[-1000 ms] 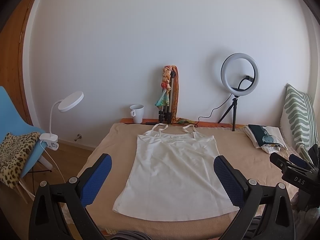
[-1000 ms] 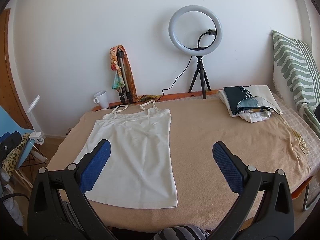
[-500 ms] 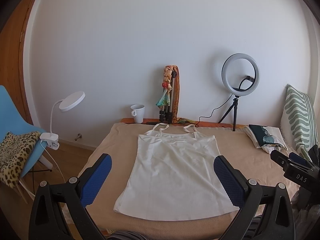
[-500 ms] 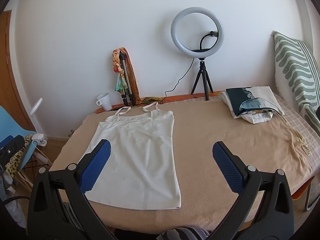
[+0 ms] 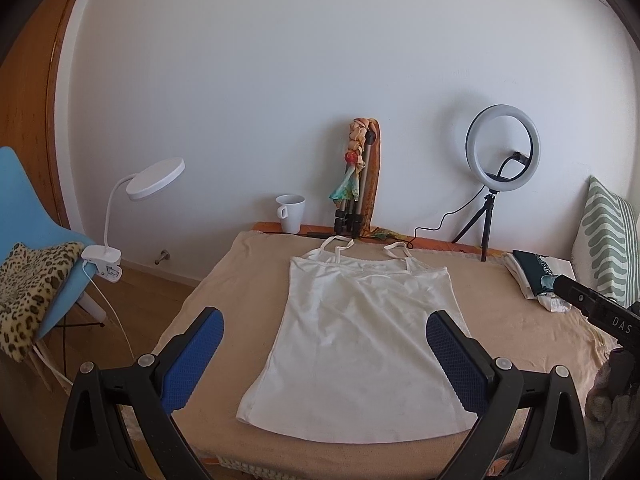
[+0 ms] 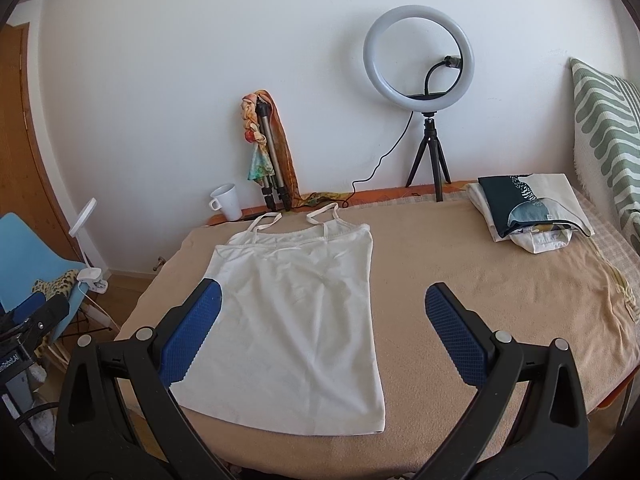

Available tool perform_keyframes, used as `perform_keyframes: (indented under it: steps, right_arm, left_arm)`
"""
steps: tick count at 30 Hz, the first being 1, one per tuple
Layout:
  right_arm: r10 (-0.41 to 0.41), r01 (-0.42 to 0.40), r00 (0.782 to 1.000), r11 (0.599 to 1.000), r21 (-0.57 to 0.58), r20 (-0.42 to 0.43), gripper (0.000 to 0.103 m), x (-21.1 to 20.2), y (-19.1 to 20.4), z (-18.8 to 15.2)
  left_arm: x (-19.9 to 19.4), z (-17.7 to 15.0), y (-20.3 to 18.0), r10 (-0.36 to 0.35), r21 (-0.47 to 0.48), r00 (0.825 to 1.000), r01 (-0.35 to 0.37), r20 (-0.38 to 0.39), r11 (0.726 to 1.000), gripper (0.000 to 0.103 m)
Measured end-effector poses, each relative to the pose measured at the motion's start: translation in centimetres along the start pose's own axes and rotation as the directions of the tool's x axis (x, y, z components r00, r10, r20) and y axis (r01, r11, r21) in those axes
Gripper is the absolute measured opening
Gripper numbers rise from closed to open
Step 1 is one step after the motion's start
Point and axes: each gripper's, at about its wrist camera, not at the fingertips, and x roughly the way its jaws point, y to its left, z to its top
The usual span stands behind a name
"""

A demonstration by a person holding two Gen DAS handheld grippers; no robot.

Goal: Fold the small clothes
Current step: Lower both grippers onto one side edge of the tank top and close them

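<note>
A white strappy tank top point(image 5: 364, 336) lies flat and spread out on the beige blanket point(image 5: 240, 280), straps toward the wall; it also shows in the right wrist view point(image 6: 296, 312). My left gripper point(image 5: 324, 356) is open and empty, held above the near edge of the bed in front of the top's hem. My right gripper point(image 6: 322, 332) is open and empty, held above the bed near the top's right side. The right gripper's body shows at the right edge of the left wrist view point(image 5: 600, 316).
A folded pile of clothes point(image 6: 528, 212) lies at the back right of the bed, a striped pillow point(image 6: 608, 136) beside it. A ring light on a tripod point(image 6: 420, 56), a folded tripod with a scarf point(image 6: 264, 152) and a white mug point(image 6: 226, 202) stand along the wall. A blue chair point(image 5: 36, 264) and a clip lamp point(image 5: 152, 180) stand left.
Both grippers have drifted slightly, so the top and the room sit a little further right in the views. Both stay open; nothing was touched.
</note>
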Motion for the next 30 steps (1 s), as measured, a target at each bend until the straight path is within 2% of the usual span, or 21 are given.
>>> perform_keyframes:
  steps: [7,11,15,19,24,26,30]
  right_arm:
    - [0.059,-0.060,0.998,0.996,-0.063,-0.020,0.103,3.2,2.1,2.3]
    - [0.110,-0.114,0.992,0.991,-0.073,-0.059,0.103,6.4,3.4,3.5]
    - [0.133,-0.144,0.987,0.981,-0.132,-0.093,0.102,9.9,5.7,4.5]
    - [0.172,-0.190,0.979,0.963,-0.190,-0.110,0.102,13.3,8.3,5.3]
    - [0.221,-0.246,0.964,0.953,-0.179,-0.146,0.102,17.8,10.7,6.4]
    - [0.237,-0.270,0.954,0.946,-0.181,-0.182,0.102,19.9,11.8,6.7]
    - [0.247,-0.304,0.931,0.931,-0.201,-0.267,0.102,24.0,13.9,6.6]
  left_arm:
    - [1.5,-1.6,2.7,0.032,0.034,0.999,-0.032,-0.007,0.999,0.095]
    - [3.1,-3.1,4.3,0.029,0.026,0.997,-0.027,-0.065,0.999,0.088]
    - [5.0,-4.7,5.9,0.006,-0.012,0.992,-0.008,-0.129,1.000,0.081]
    - [7.0,-6.2,7.3,-0.038,-0.064,0.980,0.026,-0.194,0.998,0.074]
    - [9.4,-8.1,8.5,-0.078,-0.114,0.963,0.050,-0.257,0.992,0.061]
    - [10.3,-8.8,9.1,-0.112,-0.153,0.955,0.072,-0.274,0.986,0.054]
    - [11.7,-9.9,10.1,-0.153,-0.206,0.940,0.091,-0.304,0.974,0.052]
